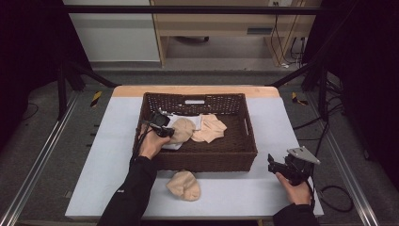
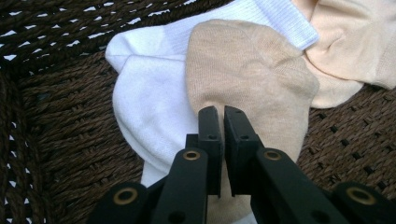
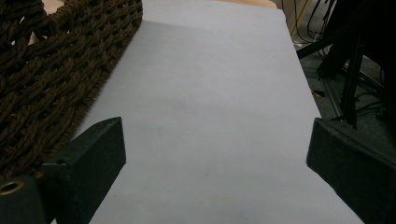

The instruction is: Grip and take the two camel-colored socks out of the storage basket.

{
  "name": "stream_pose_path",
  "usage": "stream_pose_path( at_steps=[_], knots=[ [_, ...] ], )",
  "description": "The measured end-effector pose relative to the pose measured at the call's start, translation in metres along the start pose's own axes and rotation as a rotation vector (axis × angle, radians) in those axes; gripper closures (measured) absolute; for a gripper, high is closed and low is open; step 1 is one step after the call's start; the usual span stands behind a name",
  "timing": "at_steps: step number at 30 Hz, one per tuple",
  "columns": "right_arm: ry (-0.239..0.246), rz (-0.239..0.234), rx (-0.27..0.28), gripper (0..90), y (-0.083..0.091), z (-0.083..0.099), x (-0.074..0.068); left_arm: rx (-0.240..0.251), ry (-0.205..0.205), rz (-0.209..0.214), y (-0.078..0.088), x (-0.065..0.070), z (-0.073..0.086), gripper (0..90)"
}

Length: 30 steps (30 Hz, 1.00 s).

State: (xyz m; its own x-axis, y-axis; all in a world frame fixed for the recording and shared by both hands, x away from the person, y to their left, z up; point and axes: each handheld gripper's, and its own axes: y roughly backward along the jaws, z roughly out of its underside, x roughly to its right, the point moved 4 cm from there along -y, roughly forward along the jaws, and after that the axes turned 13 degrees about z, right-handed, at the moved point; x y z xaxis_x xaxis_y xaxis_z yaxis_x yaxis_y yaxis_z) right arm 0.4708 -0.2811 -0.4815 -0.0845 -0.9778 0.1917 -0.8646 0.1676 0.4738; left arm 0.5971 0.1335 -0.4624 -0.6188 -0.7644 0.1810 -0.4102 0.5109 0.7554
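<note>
Two grippers are at work, and the landmark for all places is the brown woven basket (image 1: pixel 244 141) that stands in the middle of the table. The left gripper (image 1: pixel 164 129) is inside the basket, at its left part. In the left gripper view its two black jaws are pressed nearly together, and a narrow gap remains; they seem to pinch a fold of the tan sock (image 2: pixel 252 79). This sock lies on top of a white sock (image 2: pixel 144 98), and a paler peach sock (image 2: pixel 355 42) lies just beside it, toward the right part of the basket.

I judge that the step in hand is taking the tan sock out of the basket. One more sock (image 1: pixel 184 185) of the same tan colour lies on the table just in front of the basket, so probably the socks are moved there one by one. The next move calls for a straight lift over the front wall of the basket, and only the tan sock should come up, not the white one below it.

The right gripper (image 1: pixel 277 167) rests on the table at the right front corner of the basket. Its jaws stand wide open and hold nothing.

The table is covered with a pale grey sheet (image 1: pixel 108 155), smooth and flat. Behind the basket a wooden edge of the table shows. Around it there is grey floor, black frame bars, cables, and light furniture behind.
</note>
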Motion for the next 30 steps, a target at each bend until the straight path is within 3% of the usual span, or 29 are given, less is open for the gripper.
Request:
stream_pose_path(
  at_steps=[6, 13, 18, 26, 29, 30],
  knots=[
    [-0.009, 0.002, 0.005, 4.9, 0.002, -0.001, 0.001, 0.107, -0.012, 0.014, 0.011, 0.003, -0.006, 86.4],
    [-0.003, 0.006, 0.002, 4.9, 0.001, 0.000, 0.002, 0.248, -0.045, 0.025, 0.024, 0.008, -0.013, 86.8],
    [-0.009, 0.005, 0.003, 4.9, 0.001, 0.000, 0.002, 0.353, -0.085, 0.058, 0.033, 0.012, -0.017, 86.9],
    [-0.012, 0.005, 0.001, 4.9, 0.001, 0.000, 0.002, 0.498, -0.051, 0.129, 0.052, 0.012, -0.026, 87.0],
    [-0.011, 0.007, 0.002, 4.9, 0.001, 0.000, 0.003, 0.532, -0.056, 0.133, 0.059, 0.014, -0.028, 87.0],
    [-0.012, 0.007, 0.001, 4.9, 0.001, 0.000, 0.003, 0.573, -0.071, 0.139, 0.069, 0.018, -0.031, 87.0]
  ],
)
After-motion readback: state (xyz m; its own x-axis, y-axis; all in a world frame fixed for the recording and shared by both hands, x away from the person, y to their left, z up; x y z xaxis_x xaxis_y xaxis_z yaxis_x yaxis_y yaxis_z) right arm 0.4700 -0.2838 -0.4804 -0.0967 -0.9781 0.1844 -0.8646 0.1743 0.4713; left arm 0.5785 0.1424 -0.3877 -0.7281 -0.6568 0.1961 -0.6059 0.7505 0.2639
